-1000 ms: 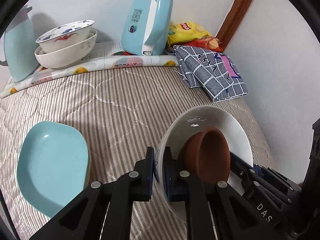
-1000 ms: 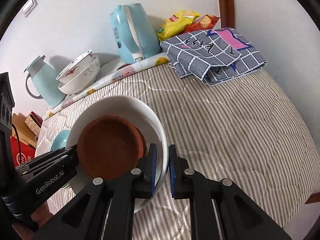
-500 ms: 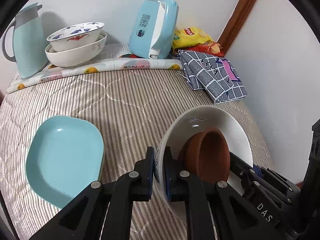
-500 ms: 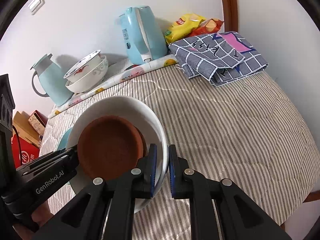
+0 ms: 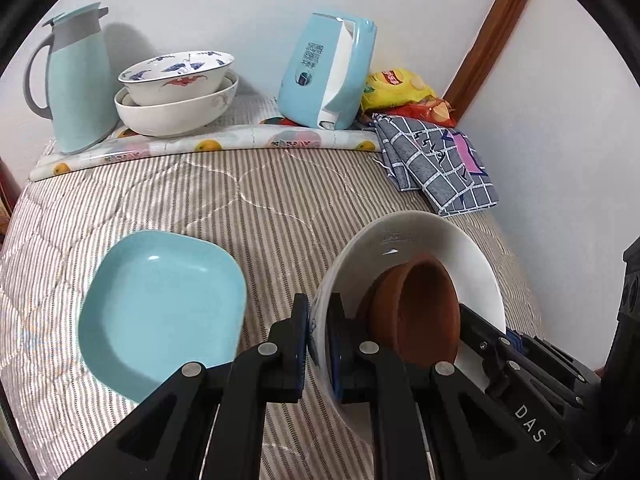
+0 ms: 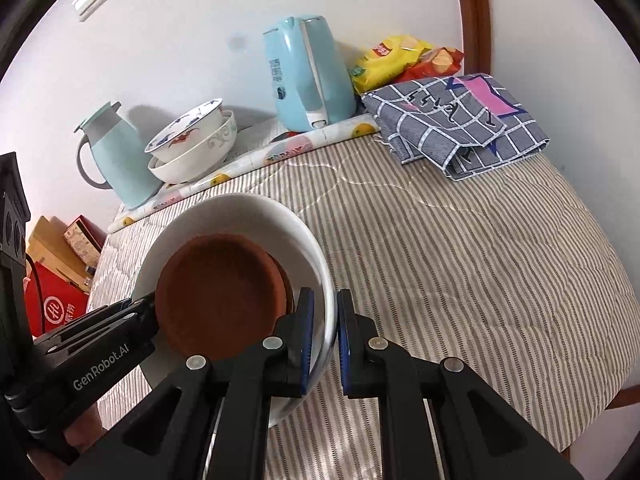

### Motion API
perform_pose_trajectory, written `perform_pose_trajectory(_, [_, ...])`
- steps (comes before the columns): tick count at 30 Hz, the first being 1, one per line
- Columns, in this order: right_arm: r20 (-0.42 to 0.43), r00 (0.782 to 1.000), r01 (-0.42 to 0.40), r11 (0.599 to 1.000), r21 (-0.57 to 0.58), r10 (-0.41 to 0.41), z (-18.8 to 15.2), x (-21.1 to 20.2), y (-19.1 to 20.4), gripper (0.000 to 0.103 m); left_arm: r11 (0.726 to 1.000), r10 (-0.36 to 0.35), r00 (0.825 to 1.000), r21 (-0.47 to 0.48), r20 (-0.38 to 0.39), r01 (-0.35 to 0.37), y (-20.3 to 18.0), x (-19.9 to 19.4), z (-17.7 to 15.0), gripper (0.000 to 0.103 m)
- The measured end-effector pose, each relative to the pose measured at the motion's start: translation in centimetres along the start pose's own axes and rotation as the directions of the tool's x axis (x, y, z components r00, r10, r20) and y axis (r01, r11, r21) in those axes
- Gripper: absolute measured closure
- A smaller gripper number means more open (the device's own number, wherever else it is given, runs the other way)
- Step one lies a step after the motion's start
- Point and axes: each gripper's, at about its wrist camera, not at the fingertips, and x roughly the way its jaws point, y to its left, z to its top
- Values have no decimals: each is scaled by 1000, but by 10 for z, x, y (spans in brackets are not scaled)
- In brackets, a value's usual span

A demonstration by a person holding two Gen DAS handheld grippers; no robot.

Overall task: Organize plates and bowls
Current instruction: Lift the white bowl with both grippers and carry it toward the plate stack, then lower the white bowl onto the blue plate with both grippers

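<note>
A: We have the white bowl [image 5: 424,248] pinched by its rim on two sides: the left gripper [image 5: 318,344] clamps the near wall, the right gripper [image 6: 322,340] the opposite one, both jaws narrow on the rim. The brown dish [image 6: 220,292] sits inside it.

B: Where is it relative to the blue plate [image 5: 160,312]?

A: Just beside the plate, to its right in the left view, lifted off the striped quilt [image 5: 248,208]. The stacked bowls [image 5: 176,92] stand far beyond the plate, by the wall.

B: So we judge this a carry toward the stack or the plate. How do we do it well?

A: Keep both hands moving together so neither rim slips, and hold the bowl level; the dish is loose and looks tilted against the wall, so a tip could slide it out. Go slowly, clear the plate's edge, and don't let go until the base rests.

B: And our pose?

A: Both grippers angle steeply down, facing each other across the bowl.
</note>
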Motion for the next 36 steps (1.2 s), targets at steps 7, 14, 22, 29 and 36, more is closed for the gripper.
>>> perform_pose_trajectory(7, [8, 1000, -9, 1000, -14, 9, 0, -4, 13, 92, 1000, 6, 1000, -9, 11, -6, 11, -11, 1, 93])
perform_pose_trajectory(14, [10, 1000, -20, 999, -26, 21, -3, -6, 24, 92, 1000, 16, 1000, -20, 24, -16, 20, -22, 2, 93])
perform_pose_trajectory(22, [11, 1000, -29, 998, -48, 29, -4, -7, 37, 92, 999, 27, 999, -34, 30, -26, 31, -29, 0, 93])
perform_pose_trajectory(29, [7, 999, -42, 997, -59, 43, -6, -4, 49, 92, 998, 43, 998, -44, 36, -42, 41, -35, 0, 93])
perform_pose_trajectory(36, [4, 998, -55, 996, -68, 55, -8, 0, 60, 92, 997, 56, 998, -59, 37, -53, 52, -39, -2, 93])
